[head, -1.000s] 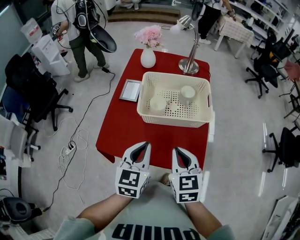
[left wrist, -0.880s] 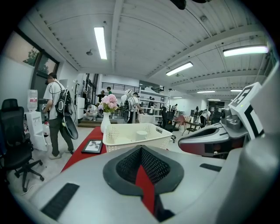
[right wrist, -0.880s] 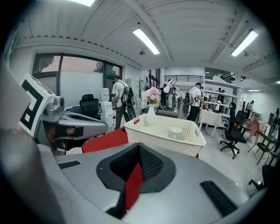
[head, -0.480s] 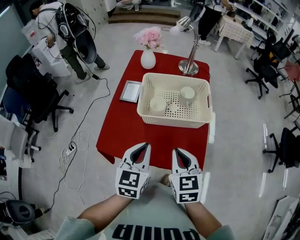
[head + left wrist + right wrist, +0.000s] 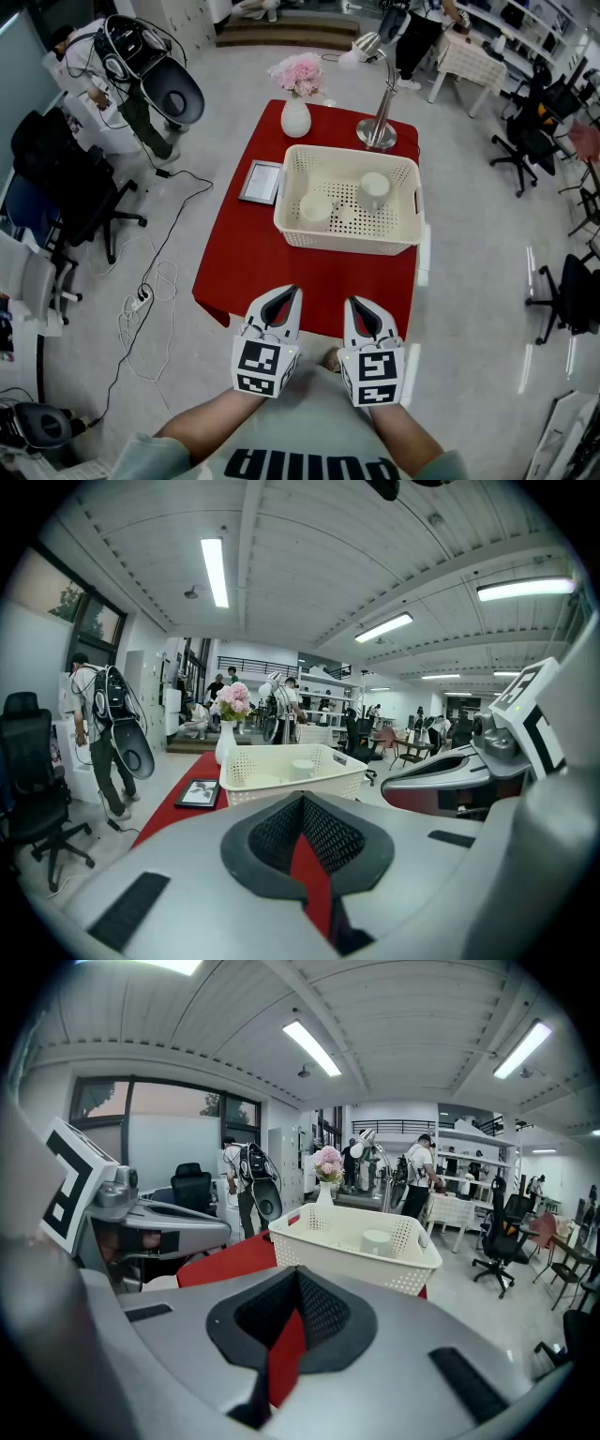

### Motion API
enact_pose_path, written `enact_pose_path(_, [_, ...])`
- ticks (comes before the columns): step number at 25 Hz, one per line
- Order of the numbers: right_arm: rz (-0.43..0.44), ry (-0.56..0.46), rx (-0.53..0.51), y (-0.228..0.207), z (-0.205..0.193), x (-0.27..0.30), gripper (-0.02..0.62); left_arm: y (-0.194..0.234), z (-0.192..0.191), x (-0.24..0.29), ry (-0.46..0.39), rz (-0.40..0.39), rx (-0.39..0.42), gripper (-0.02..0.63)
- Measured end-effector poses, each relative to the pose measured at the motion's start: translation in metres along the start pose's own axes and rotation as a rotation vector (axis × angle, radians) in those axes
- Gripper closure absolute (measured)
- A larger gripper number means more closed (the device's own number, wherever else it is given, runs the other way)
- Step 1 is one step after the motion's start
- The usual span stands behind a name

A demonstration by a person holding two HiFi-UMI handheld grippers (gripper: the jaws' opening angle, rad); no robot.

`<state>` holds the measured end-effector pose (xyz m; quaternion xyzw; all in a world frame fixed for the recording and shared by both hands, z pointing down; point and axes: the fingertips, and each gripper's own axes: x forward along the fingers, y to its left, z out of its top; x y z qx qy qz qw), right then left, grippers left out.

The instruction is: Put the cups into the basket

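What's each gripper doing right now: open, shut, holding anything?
Left gripper: shut, jaws together, holding nothing.
Right gripper: shut, jaws together, holding nothing.

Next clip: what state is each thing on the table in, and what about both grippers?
Basket: upright on the red table, holding cups.
Left cup: inside the basket.
Right cup: inside the basket, standing.
Vase: upright, holding pink flowers.
Picture frame: lying flat.
Lamp: standing; whether it is lit, cannot tell.
Left gripper: shut, empty.
Right gripper: shut, empty.
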<state>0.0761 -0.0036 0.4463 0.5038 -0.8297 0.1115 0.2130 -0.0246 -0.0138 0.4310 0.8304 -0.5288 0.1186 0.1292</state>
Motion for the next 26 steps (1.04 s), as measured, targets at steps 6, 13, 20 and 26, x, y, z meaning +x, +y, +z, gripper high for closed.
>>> enact_pose_path(6, [0.003,0.002,-0.002,0.0018,-0.001,0.0007,0.583,0.0011,-0.0006,0.0,0.0,0.001,0.004,0.601])
enact_pose_path(13, [0.004,0.008,0.001,0.0028,-0.0021,-0.0007,0.584,-0.0007,0.0,-0.0014,0.004,-0.005,-0.003,0.601])
enact_pose_path(20, [0.003,0.011,0.0,0.0026,-0.0007,0.0021,0.584,0.0017,0.0006,0.0015,0.004,-0.008,-0.007,0.601])
enact_pose_path(26, [0.006,0.011,-0.002,0.0011,-0.0005,0.0037,0.584,0.0017,0.0004,0.0039,0.005,-0.008,-0.008,0.601])
